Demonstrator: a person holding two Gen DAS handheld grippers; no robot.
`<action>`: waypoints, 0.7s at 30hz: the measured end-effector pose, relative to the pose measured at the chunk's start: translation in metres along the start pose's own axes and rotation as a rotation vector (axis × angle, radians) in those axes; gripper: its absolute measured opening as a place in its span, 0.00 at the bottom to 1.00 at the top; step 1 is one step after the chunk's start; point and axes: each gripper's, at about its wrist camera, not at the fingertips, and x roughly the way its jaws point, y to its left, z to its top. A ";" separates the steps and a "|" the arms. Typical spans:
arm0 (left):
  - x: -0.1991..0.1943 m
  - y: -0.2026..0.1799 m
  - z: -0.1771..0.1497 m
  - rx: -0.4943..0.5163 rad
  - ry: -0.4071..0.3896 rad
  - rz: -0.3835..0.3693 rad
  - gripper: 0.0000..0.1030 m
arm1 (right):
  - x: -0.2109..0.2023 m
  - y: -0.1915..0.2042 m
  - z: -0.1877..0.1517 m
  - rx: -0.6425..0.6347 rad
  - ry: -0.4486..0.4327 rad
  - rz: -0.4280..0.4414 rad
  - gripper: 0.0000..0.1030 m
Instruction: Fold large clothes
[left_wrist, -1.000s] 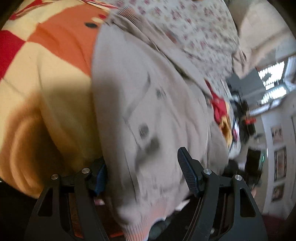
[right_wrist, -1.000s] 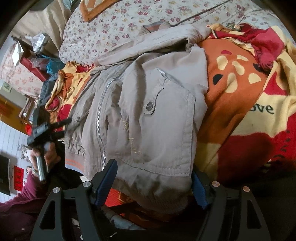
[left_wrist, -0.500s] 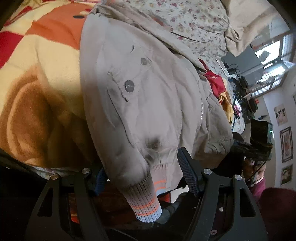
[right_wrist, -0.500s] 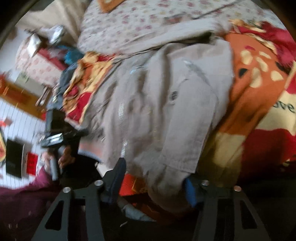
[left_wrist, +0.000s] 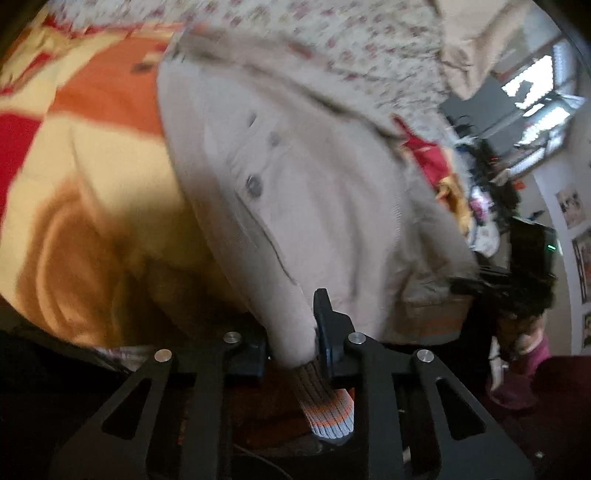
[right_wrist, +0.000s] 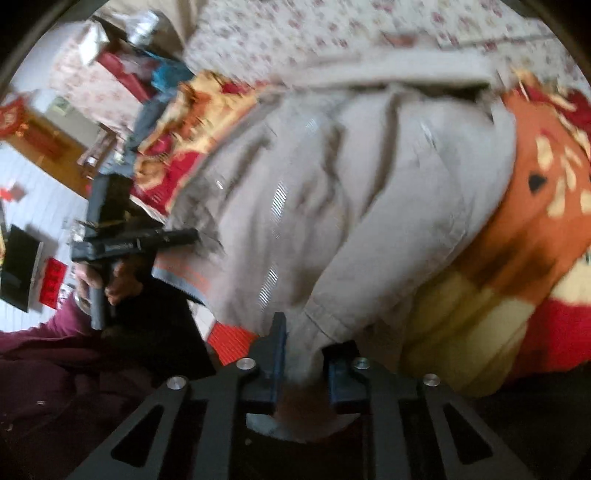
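Both grippers clamped on jacket hem: left gripper (left_wrist: 291, 332) on cuff, right gripper (right_wrist: 303, 363) on hem corner. Jacket (left_wrist: 314, 192) long axis runs 12 o'clock, away over bed (left_wrist: 92, 155).

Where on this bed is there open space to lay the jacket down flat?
Bare blanket lies left of the jacket in the left view, and right of it in the other; floral sheet beyond. The far side is crowded with piled clothes.

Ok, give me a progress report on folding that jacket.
Done: the beige jacket lies spread on the patterned blanket. In hand: the left gripper is shut on one ribbed cuff, and the right gripper pinches the jacket's bottom edge. Left: no fold shows yet, so all the folding remains.
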 end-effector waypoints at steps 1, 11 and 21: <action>-0.006 -0.003 0.003 0.008 -0.020 -0.010 0.17 | -0.002 -0.002 0.002 0.006 -0.018 0.015 0.14; -0.058 -0.003 0.066 -0.010 -0.232 -0.038 0.15 | -0.073 -0.017 0.059 0.074 -0.336 0.123 0.12; -0.057 0.007 0.186 -0.035 -0.406 0.030 0.15 | -0.093 -0.103 0.153 0.312 -0.506 0.093 0.12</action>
